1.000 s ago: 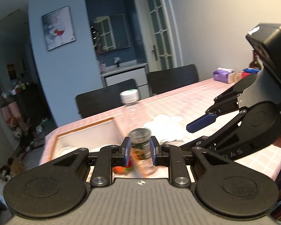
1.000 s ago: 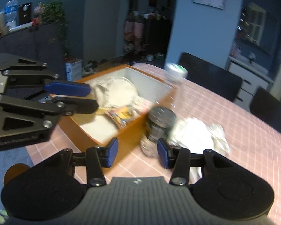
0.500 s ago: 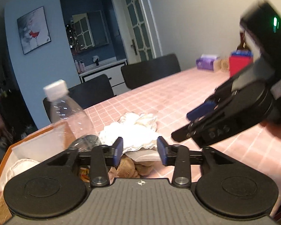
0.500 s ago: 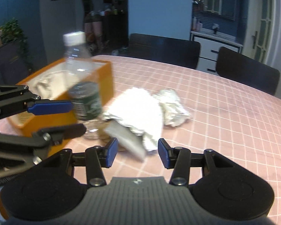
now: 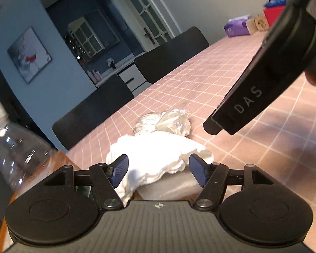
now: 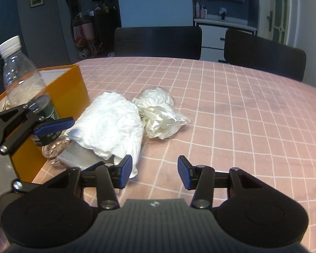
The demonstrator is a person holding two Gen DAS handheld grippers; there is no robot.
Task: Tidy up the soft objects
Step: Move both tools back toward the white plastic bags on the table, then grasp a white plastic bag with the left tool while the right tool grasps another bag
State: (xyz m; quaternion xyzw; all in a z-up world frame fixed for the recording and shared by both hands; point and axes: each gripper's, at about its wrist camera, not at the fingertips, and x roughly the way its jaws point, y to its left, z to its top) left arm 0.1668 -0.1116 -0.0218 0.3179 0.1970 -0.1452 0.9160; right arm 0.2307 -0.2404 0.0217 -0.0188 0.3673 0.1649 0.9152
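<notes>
A crumpled white cloth (image 5: 155, 154) lies on the pink checked tablecloth (image 5: 210, 80), draped over a grey flat thing (image 5: 170, 187). Behind it sits a scrunched clear plastic bag (image 5: 168, 122). My left gripper (image 5: 158, 169) is low over the cloth; its jaws are opening, the cloth lies between them, and the pads do not press on it. In the right wrist view the cloth (image 6: 111, 124) and the bag (image 6: 160, 113) lie ahead to the left. My right gripper (image 6: 154, 171) stands open over bare tablecloth, its left pad near the cloth's edge.
A clear plastic bottle (image 6: 21, 80) stands against an orange box (image 6: 63, 92) left of the cloth. The left gripper's blue finger (image 6: 54, 125) reaches in front of the bottle. Two dark chairs (image 6: 158, 42) line the far edge. A purple tissue pack (image 5: 237, 28) sits far right.
Both grippers have come down and swung towards the cloth pile. The left jaws have widened from nearly shut. The bottle has slid to the left edge of both views.
</notes>
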